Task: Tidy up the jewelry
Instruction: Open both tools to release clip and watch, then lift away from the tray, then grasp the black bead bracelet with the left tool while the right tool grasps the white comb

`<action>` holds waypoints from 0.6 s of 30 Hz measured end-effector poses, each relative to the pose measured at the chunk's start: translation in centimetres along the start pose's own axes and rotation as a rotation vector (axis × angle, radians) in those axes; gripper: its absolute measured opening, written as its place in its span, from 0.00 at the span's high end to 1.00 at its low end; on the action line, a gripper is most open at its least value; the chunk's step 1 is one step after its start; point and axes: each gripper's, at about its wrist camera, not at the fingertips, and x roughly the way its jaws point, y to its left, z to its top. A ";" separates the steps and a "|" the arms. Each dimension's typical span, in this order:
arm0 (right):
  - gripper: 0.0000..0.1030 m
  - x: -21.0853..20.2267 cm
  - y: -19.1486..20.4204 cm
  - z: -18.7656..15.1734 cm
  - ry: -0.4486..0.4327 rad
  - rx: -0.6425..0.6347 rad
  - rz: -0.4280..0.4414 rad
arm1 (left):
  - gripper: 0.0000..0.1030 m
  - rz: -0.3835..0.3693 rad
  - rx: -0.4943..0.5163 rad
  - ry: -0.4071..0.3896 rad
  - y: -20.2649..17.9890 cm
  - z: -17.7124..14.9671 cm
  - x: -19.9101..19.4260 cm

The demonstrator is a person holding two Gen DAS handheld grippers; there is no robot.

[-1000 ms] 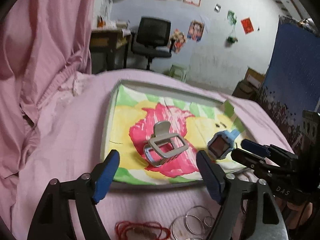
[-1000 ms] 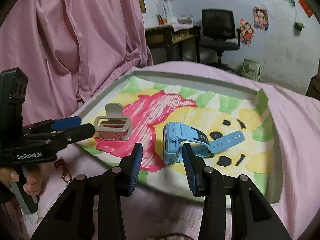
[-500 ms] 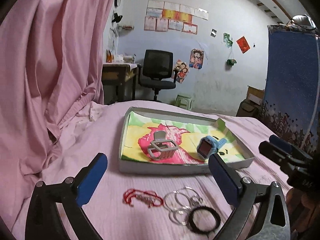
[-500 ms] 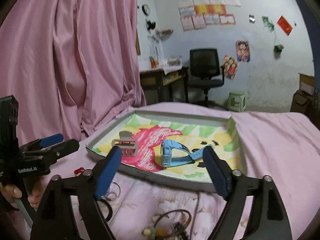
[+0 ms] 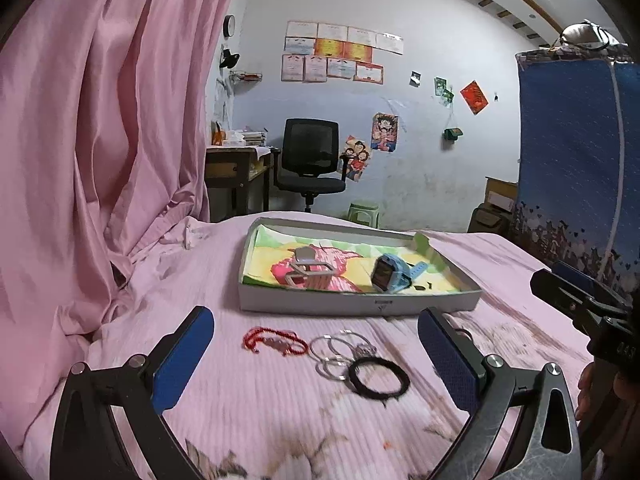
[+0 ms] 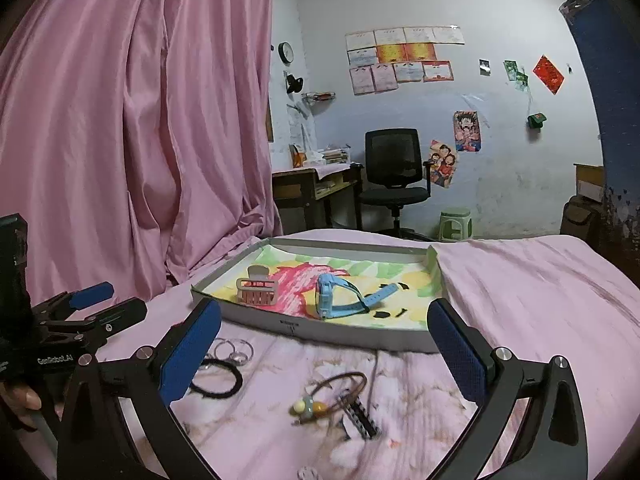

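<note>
Box [image 5: 360,304] holds 1 watch [image 5: 390,276], 1 clip [image 5: 308,272]; both grippers released, empty

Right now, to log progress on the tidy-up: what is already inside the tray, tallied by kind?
In the tray:
Blue watch: 1
Grey hair clip: 1
Total: 2
</note>
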 end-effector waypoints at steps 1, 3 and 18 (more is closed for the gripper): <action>0.01 -0.4 -0.1 -0.2 0.000 -0.001 -0.004 | 0.00 -0.001 0.004 0.000 0.0 -0.2 -0.3; 0.01 -1.1 -0.2 -0.8 0.004 -0.005 -0.010 | 0.00 -0.010 0.019 0.010 -0.3 -0.7 -0.7; 0.01 -1.5 -1.4 -4.4 0.190 -0.039 -0.014 | 0.00 -0.088 0.085 0.204 -1.3 -2.7 1.3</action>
